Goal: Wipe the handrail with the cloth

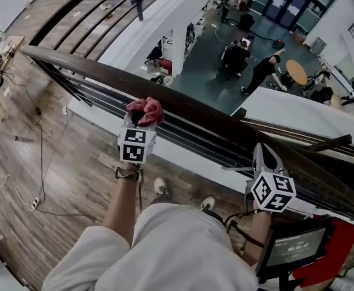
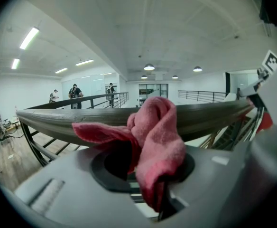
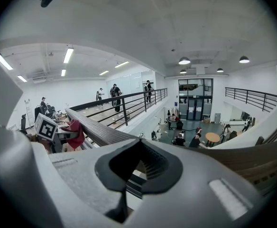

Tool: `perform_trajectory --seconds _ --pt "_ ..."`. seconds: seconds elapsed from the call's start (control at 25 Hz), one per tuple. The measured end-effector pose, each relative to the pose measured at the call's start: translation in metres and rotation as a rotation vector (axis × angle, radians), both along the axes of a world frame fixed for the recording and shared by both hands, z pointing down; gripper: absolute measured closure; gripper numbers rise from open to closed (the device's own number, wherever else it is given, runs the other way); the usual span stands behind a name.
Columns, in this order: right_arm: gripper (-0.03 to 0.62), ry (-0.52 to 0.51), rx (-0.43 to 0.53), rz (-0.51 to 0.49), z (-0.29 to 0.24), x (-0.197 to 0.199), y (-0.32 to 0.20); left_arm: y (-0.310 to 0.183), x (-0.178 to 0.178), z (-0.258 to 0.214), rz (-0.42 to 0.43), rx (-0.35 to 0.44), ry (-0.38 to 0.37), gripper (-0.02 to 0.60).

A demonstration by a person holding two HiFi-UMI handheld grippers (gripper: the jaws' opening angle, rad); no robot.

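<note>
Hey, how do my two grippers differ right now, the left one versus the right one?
The left gripper is shut on a crumpled pink cloth, while the right gripper has its jaws together on nothing. The left gripper brings its cloth to the dark wooden handrail farther left, and the right gripper sits farther right along it, bare. Both point toward the same rail.

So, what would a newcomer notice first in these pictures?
The pink cloth, shut in the left gripper's jaws, sits at the dark handrail that crosses the head view diagonally. Beyond the rail is a deep drop to a lower floor with people. The right gripper, jaws together and empty, is at the rail further right.
</note>
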State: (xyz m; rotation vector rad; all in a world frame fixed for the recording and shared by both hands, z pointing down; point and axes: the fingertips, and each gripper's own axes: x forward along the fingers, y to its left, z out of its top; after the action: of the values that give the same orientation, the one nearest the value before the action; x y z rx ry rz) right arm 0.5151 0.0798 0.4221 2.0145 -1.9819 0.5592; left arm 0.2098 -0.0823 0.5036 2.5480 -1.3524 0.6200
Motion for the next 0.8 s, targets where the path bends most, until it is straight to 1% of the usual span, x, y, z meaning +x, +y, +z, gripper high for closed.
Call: perform_trajectory --seconds 0.36,0.8 --pt "0.591 -0.004 0.005 -0.002 0.003 0.023 0.008 0.013 0.025 0.007 0.01 -0.013 -0.016 0.434" --pt "0.591 -0.021 0.014 -0.007 0.003 0.052 0.025 0.04 0.064 0.007 0.049 -0.04 -0.038 0.434"
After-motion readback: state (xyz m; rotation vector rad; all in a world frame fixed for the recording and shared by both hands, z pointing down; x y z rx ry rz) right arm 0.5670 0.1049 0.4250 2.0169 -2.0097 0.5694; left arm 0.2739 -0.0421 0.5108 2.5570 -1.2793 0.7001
